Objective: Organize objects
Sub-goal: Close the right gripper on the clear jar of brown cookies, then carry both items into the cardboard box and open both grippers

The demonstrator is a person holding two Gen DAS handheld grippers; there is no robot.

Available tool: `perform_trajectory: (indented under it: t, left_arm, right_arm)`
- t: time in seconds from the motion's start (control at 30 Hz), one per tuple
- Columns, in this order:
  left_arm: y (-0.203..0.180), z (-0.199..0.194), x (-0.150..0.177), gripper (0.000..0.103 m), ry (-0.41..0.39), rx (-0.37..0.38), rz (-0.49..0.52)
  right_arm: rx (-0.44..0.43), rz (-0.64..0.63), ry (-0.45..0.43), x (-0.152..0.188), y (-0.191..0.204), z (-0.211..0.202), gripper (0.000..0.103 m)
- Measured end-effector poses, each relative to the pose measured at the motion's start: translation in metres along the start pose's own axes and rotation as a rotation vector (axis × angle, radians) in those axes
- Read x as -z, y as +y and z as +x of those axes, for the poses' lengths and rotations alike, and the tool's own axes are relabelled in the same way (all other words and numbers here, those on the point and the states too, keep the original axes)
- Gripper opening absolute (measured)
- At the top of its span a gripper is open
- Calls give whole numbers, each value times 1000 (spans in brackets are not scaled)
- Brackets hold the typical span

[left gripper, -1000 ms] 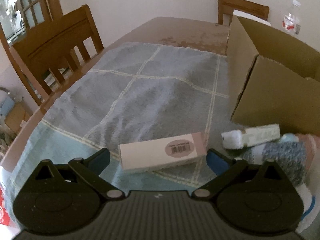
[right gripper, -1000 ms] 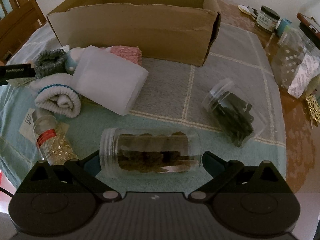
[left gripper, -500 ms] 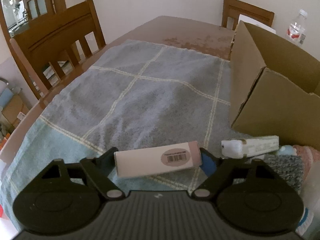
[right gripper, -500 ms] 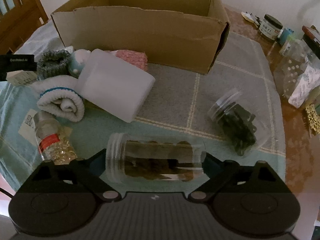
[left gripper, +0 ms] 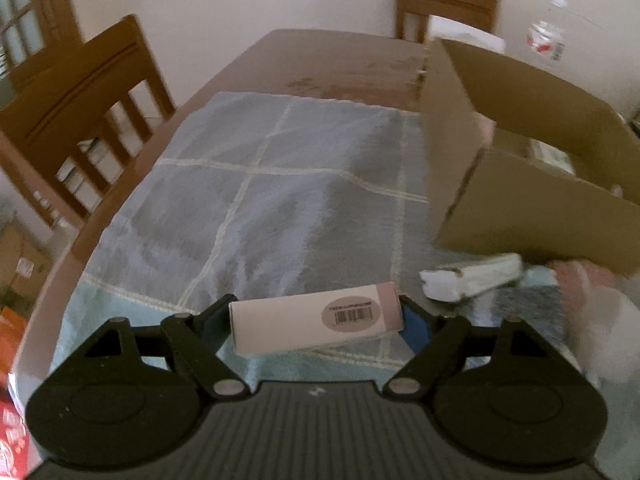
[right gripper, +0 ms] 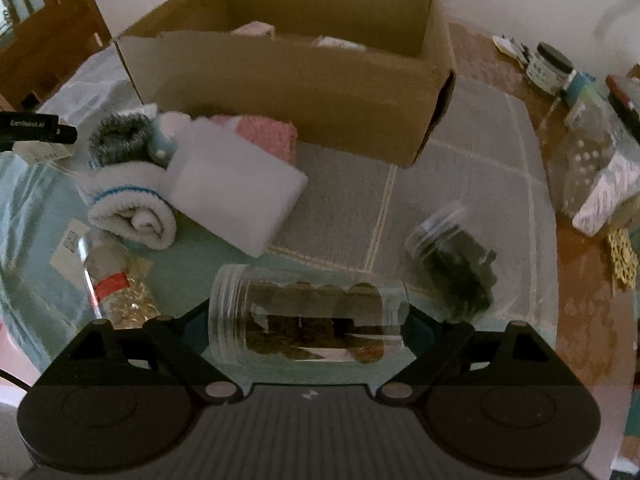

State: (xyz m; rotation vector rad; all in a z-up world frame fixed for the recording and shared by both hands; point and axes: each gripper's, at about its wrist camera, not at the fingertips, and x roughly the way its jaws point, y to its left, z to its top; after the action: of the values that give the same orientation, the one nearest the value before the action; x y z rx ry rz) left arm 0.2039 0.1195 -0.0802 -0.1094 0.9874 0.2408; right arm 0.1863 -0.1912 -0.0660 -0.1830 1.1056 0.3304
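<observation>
My left gripper (left gripper: 316, 326) is shut on a white and pink box with a barcode (left gripper: 316, 322), held lengthwise above the grey checked cloth (left gripper: 280, 208). My right gripper (right gripper: 308, 330) is shut on a clear plastic jar of brown pieces (right gripper: 308, 322), held sideways above the cloth. The open cardboard box (right gripper: 288, 80) stands behind, with a few items inside; it also shows in the left wrist view (left gripper: 520, 168) at the right.
On the cloth lie a second clear jar with dark contents (right gripper: 452, 260), a white plastic container (right gripper: 236, 192), a rolled white towel (right gripper: 128, 208), grey sock roll (right gripper: 120, 140), a small bottle (right gripper: 116, 284) and a white tube box (left gripper: 472, 280). Wooden chairs (left gripper: 80, 120) stand left.
Both grippers closed on their objects and lifted them off the cloth. The views rose and moved toward the cardboard box, whose inside now shows.
</observation>
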Motion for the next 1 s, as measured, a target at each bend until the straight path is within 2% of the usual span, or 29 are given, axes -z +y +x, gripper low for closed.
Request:
perform_trajectory:
  t: [0.33, 0.5, 0.67, 1.0]
  left_arm:
    - [-14, -45, -26, 83, -11, 160, 238]
    - [-23, -60, -40, 83, -22, 217, 308]
    - [-31, -71, -54, 83, -54, 235, 304]
    - [-59, -74, -86, 83, -92, 188, 239]
  right_arm:
    - [-48, 12, -63, -32, -5, -36, 95]
    - [-56, 3, -98, -48, -1, -52, 95]
    - [-74, -51, -140, -70, -2, -69, 95]
    - [-103, -181, -219, -129, -24, -73, 95]
